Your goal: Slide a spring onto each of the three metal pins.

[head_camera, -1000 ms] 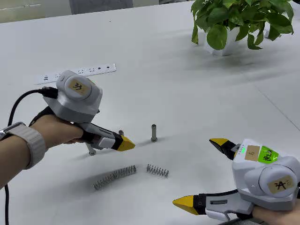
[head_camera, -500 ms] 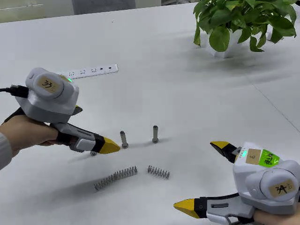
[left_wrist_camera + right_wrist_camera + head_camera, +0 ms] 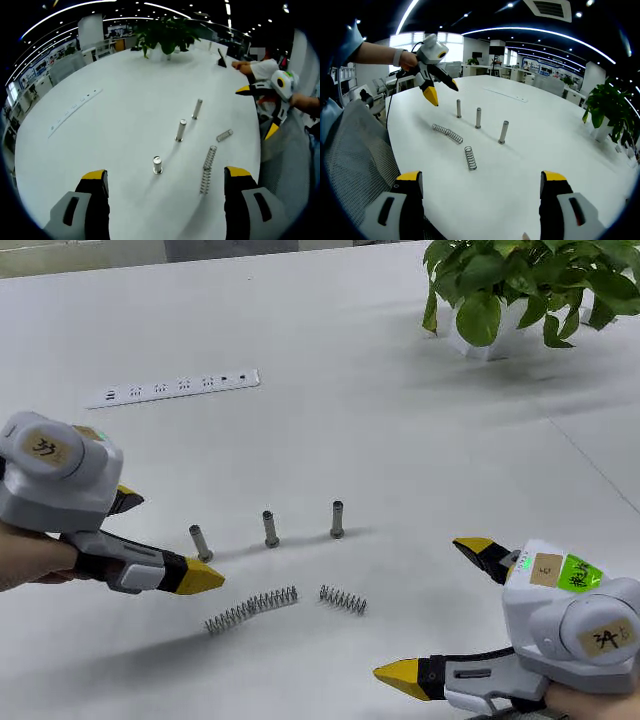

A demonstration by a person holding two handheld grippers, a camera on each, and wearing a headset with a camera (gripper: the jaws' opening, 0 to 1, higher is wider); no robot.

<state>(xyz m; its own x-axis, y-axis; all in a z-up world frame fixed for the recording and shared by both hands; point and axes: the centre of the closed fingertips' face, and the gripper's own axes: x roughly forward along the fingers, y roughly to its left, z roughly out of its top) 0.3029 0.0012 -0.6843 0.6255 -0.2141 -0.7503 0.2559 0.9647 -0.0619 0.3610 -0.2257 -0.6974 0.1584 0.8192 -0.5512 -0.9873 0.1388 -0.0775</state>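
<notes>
Three pins (image 3: 270, 528) stand bare in a row on the counter (image 3: 400, 440), with two springs (image 3: 252, 609) lying just near of them. Left hand-held gripper (image 3: 178, 540) and right hand-held gripper (image 3: 425, 608) hover wide apart and empty. Threading hasn't begun; next likely calls for pinching a spring end-on.

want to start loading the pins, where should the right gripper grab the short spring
Probably near one end of the short spring, right gripper from above, jaws across the coil: it lies flat, leaving the other end free for a pin.
</notes>
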